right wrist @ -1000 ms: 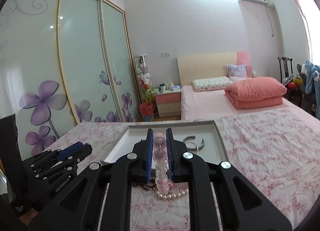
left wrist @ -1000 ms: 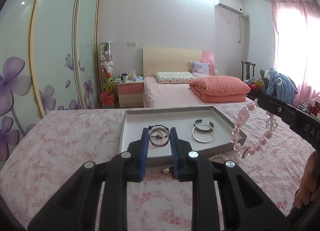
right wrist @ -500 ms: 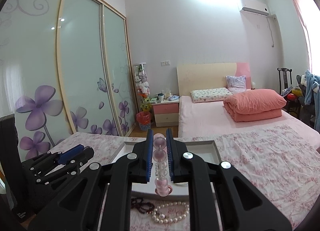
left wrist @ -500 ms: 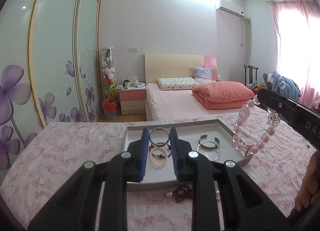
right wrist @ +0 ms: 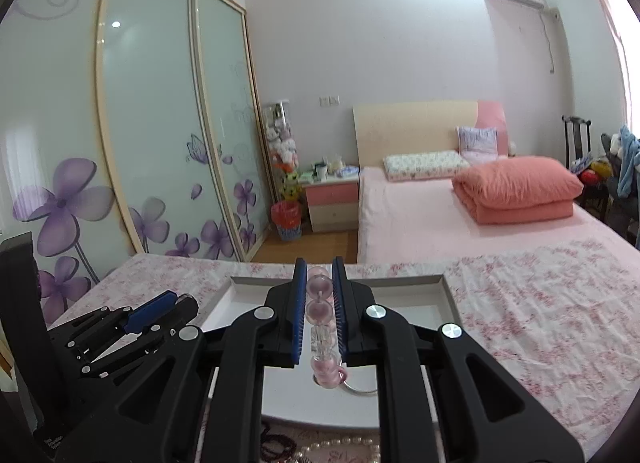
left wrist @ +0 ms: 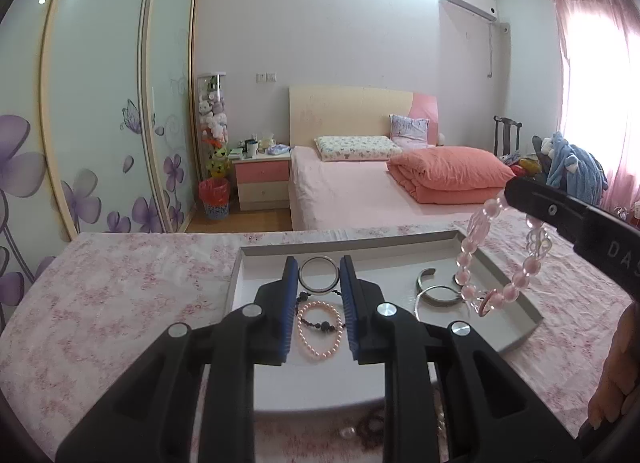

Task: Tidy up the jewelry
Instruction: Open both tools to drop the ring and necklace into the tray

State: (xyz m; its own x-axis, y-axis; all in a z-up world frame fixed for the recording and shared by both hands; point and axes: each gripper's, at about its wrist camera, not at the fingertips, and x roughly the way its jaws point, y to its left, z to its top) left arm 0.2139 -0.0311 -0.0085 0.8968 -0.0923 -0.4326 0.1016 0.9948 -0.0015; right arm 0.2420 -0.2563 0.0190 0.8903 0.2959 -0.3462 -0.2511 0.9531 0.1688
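A shallow grey tray [left wrist: 516, 315] lies on the floral cloth and also shows in the right wrist view [right wrist: 450, 295]. In it lie a silver bangle [left wrist: 319, 274], a pink pearl bracelet [left wrist: 319, 331], a dark bead bracelet [left wrist: 320, 326] and silver cuffs [left wrist: 436, 297]. My left gripper [left wrist: 319, 303] is open and empty above the tray's near left part. My right gripper [right wrist: 319, 313] is shut on a pink bead bracelet [right wrist: 320, 319], which hangs over the tray's right side [left wrist: 500, 259].
A white pearl string [right wrist: 344, 445] and a dark bead string [right wrist: 276, 443] lie on the floral cloth [left wrist: 120, 295] in front of the tray. A bed [left wrist: 360, 191], a nightstand [left wrist: 262, 183] and a glass wardrobe [left wrist: 100, 103] stand beyond.
Both grippers have risen and moved forward over the tray. The pink bead bracelet has come over the tray's right side, still held. The loose strings have slid toward the bottom edge.
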